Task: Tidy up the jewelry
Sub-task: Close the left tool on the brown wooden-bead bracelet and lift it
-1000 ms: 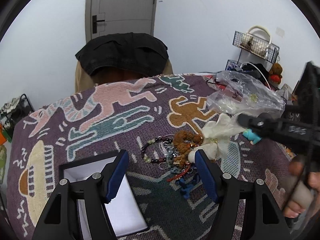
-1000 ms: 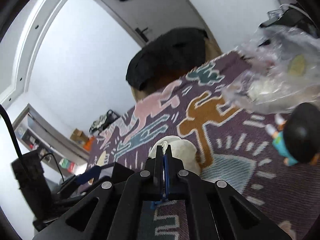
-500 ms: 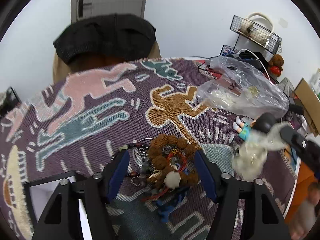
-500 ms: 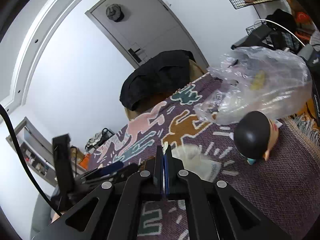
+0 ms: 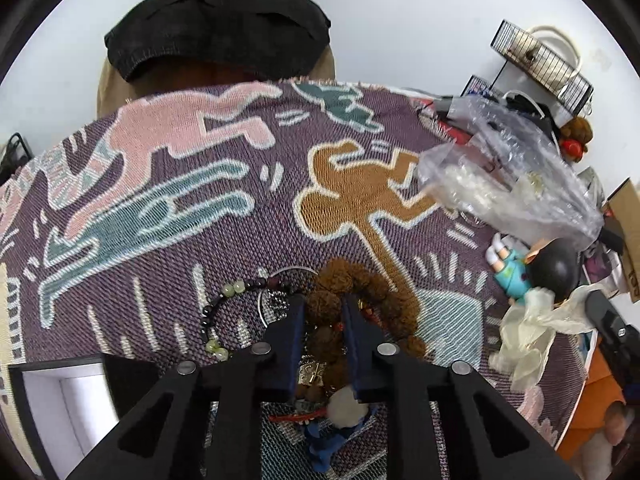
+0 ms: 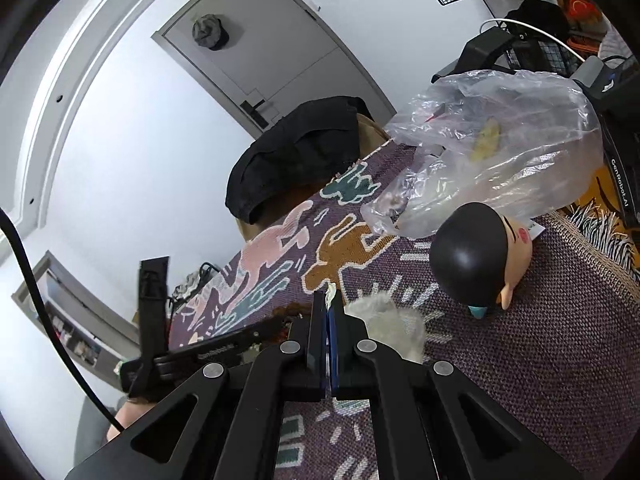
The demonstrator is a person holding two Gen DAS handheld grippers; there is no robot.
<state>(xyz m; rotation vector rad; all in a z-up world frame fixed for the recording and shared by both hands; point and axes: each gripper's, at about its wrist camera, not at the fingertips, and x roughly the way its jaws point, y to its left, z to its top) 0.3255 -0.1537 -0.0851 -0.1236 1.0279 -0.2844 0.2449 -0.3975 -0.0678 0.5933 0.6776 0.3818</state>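
The left wrist view showed the brown bead bracelet (image 5: pixel 360 292) lying in the jewelry pile on the patterned purple cloth (image 5: pixel 160 184), and the left gripper (image 5: pixel 323 308) had its two blue-padded fingers closed in tight against one of the bracelet's large knobbly beads, clamping it. Just left of the brown bead bracelet lay a dark bead bracelet with pale green beads (image 5: pixel 218 316) and a thin silver bangle (image 5: pixel 280 280), both touching the pile. Nearer the camera than the brown bead bracelet, between the gripper's arms, sat a white pompom (image 5: pixel 346 404), a red cord and a blue charm (image 5: pixel 324 440). Further left of the bracelet, at the frame's lower edge, stood an open white box (image 5: pixel 76 400). To the right of the bracelet, well apart, the right gripper (image 6: pixel 329 308) was pinched shut on a sheer white pouch (image 5: pixel 528 336), whose fabric bunched beside its fingers in the right wrist view (image 6: pixel 388 320). Beyond the pouch lay a black-haired toy figure (image 5: pixel 552 268), and behind that a crumpled clear plastic bag (image 5: pixel 500 172).
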